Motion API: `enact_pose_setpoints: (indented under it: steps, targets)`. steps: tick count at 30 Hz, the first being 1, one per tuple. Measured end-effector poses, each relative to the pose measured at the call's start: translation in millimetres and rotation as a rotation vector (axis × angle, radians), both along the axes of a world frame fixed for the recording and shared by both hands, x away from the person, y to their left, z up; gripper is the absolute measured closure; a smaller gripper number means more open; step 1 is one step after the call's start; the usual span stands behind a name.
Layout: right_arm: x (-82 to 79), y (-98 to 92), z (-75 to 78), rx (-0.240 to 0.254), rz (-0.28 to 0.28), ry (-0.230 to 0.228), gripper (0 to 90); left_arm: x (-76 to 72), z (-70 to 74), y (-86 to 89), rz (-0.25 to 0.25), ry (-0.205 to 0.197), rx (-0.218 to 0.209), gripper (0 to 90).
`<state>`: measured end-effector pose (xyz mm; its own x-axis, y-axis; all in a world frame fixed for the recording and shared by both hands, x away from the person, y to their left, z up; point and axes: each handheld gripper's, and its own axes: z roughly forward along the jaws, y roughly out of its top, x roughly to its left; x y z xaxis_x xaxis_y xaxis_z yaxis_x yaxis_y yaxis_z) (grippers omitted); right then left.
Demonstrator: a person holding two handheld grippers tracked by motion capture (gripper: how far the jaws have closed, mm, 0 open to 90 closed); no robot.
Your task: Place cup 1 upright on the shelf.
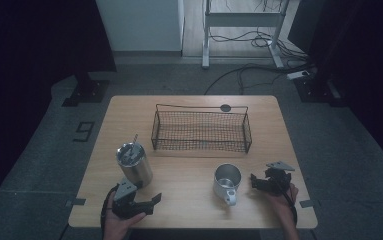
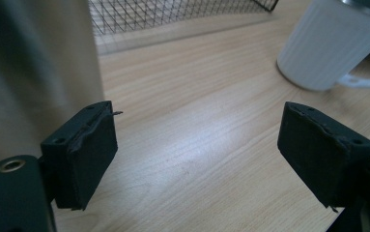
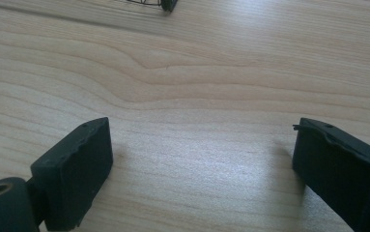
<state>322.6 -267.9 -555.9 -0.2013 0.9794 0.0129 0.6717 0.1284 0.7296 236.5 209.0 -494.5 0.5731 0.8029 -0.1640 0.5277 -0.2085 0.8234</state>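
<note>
From the high view, the bench (image 1: 189, 175) carries a wire basket (image 1: 201, 131) at its twelve o'clock, a steel tumbler (image 1: 134, 164) at about eight and a white mug (image 1: 227, 183) at about four. The left tongs (image 1: 151, 202) sit just below the tumbler, at its six o'clock, pointing toward three. The right tongs (image 1: 255, 181) lie just beside the mug, at its three o'clock, aimed at its wall. The basket holds nothing, so my guess is that the step in hand is taking up each vessel to load it there.

In the left gripper view, the left tongs (image 2: 197, 154) stand wide with only bare bench between the pads. The tumbler (image 2: 37, 72) rises at ten o'clock, outside the left jaw; the mug (image 2: 334, 46) is at two, the basket (image 2: 173, 14) at twelve. To grasp well, this hand should swing toward the tumbler until its wall sits squarely between the pads, mid-height, before squeezing; smooth steel may slip in a low or skewed pinch.

In the right gripper view, the right tongs (image 3: 202, 164) are spread wide over plain wood, holding nothing, with the basket's corner (image 3: 168, 5) at twelve. They look better turned toward the mug, to take its wall or rim firmly, clear of the handle.
</note>
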Motion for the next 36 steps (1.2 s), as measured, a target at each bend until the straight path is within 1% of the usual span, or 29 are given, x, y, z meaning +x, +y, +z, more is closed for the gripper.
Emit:
enact_pose_setpoints:
  steps: [2, 8, 20, 26, 32, 36]
  targets:
    - [0.1, -0.3, 0.0, 0.000, -0.001, 0.000, 6.9, -1.5, 4.8, 5.7, 0.009, -0.012, -0.009, 13.9]
    - [0.3, -0.8, 0.0, -0.001, -0.001, 0.000, 6.9, -1.7, 9.7, 15.9, 0.030, -0.029, -0.013, 12.9]
    - [0.3, -0.8, 0.0, -0.001, -0.001, 0.000, 7.0, -1.3, 15.2, 32.1, 0.075, -0.044, -0.024, 12.1]
    - [0.3, -0.8, 0.0, -0.001, -0.001, 0.000, 7.0, 0.1, 15.0, 37.4, 0.094, -0.040, -0.026, 11.0]
    - [0.7, -1.1, 0.0, -0.001, 0.000, 0.000, 7.0, 5.8, 10.4, 42.6, 0.125, -0.031, -0.027, 7.7]
    - [0.8, -1.2, 0.0, -0.001, -0.001, 0.000, 7.0, 9.5, 9.4, 45.3, 0.127, -0.033, -0.023, 4.9]
